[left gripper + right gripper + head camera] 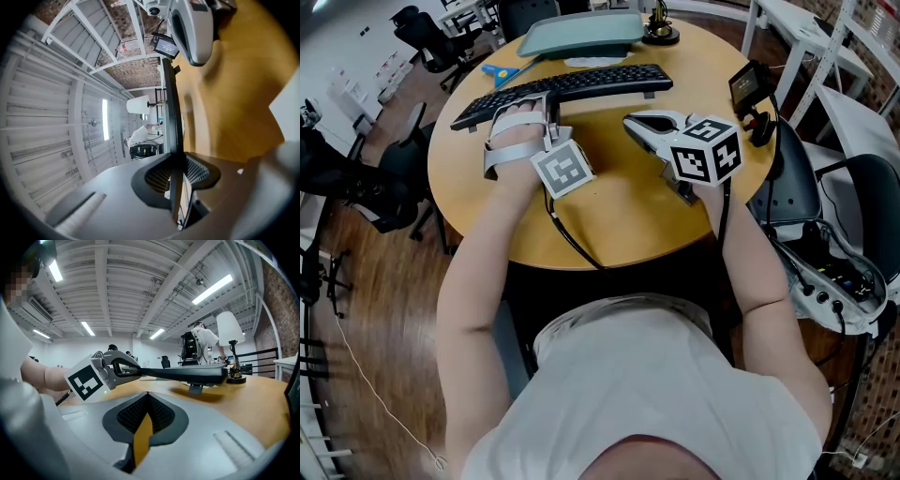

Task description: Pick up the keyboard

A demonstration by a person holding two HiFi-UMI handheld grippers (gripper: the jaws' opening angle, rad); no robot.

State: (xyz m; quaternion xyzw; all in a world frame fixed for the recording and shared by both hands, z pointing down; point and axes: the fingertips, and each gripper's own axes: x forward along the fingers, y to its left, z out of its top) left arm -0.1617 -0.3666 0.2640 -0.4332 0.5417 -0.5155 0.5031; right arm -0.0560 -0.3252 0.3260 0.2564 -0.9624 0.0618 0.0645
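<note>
The black keyboard [581, 86] stretches across the far side of the round wooden table [609, 216]. My left gripper [536, 101] is shut on its near long edge, left of the middle. In the left gripper view the keyboard [169, 108] runs edge-on between the jaws of that gripper [176, 164]. From the right gripper view the keyboard [187, 373] hangs a little above the tabletop, casting a shadow, held by the left gripper [115, 369]. My right gripper [630, 122] rests on the table just in front of the keyboard, its jaws [147, 397] together and holding nothing.
Behind the keyboard lie a teal tray [581, 36], a white sheet [595, 62] and a blue tool [502, 73]. A lamp base [661, 36] stands at the back, a small black screen device [748, 86] at the right rim. Office chairs surround the table.
</note>
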